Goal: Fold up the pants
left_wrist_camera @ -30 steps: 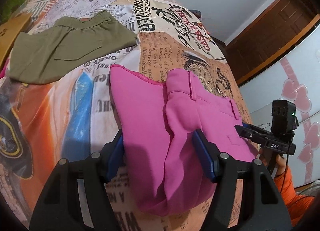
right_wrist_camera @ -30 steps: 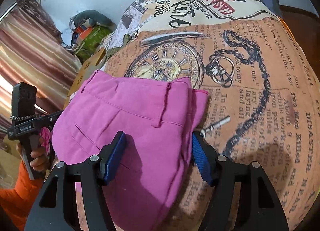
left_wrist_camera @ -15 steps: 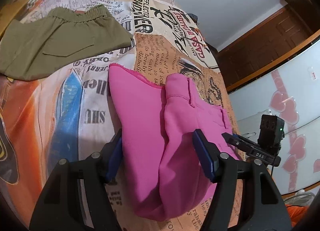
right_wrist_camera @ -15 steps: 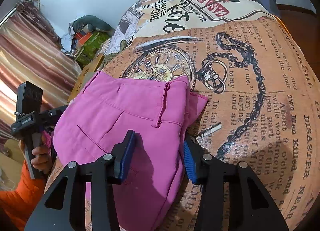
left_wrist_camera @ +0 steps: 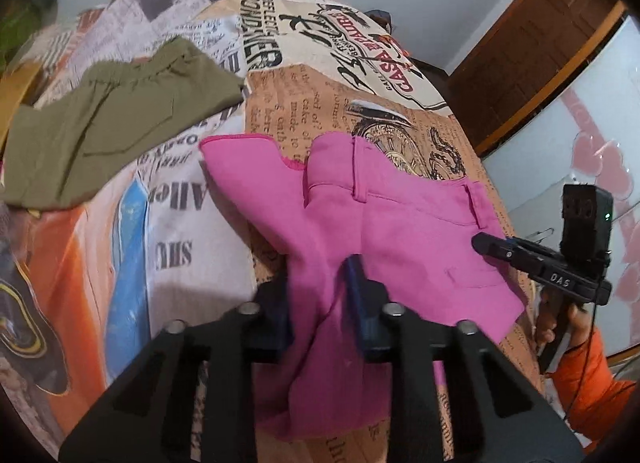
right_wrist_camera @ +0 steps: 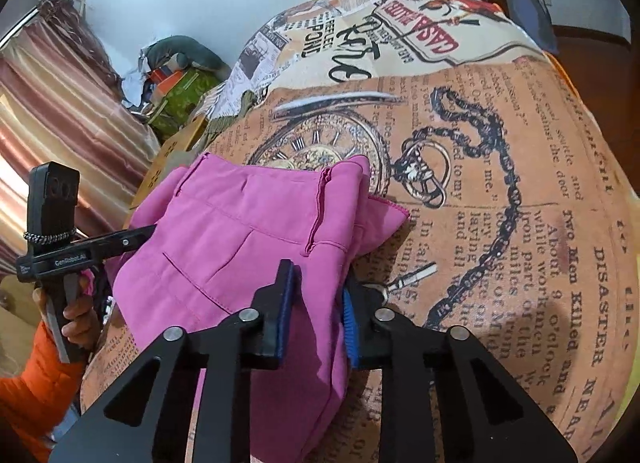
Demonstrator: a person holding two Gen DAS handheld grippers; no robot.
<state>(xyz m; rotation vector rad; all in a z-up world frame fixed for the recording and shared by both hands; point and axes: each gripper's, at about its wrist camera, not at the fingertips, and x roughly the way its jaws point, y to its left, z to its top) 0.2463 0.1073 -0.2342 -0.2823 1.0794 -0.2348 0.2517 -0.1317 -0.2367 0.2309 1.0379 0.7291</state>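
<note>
Two black two-finger grippers with blue pads are closing on bright pink fabric pants (left_wrist_camera: pixel 408 239) lying partly folded on a newspaper-print bedspread (right_wrist_camera: pixel 500 191): the left gripper (left_wrist_camera: pixel 320 299) pinches a fabric ridge at its six o'clock, and the right gripper (right_wrist_camera: pixel 316 303) likewise clamps the fold. Olive-green cloth shorts (left_wrist_camera: pixel 104 131) lie well apart toward ten o'clock in the left wrist view.

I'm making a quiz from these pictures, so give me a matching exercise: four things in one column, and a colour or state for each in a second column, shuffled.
Things:
1. pants
2. shorts
3. sleeve
4. left gripper

States:
A. olive, lying apart on the bedspread
B. orange
C. jaws closing on a fold of cloth
D. pink, partly folded

Pairs: 1-D, 2-A, 3-B, 4-C
</note>
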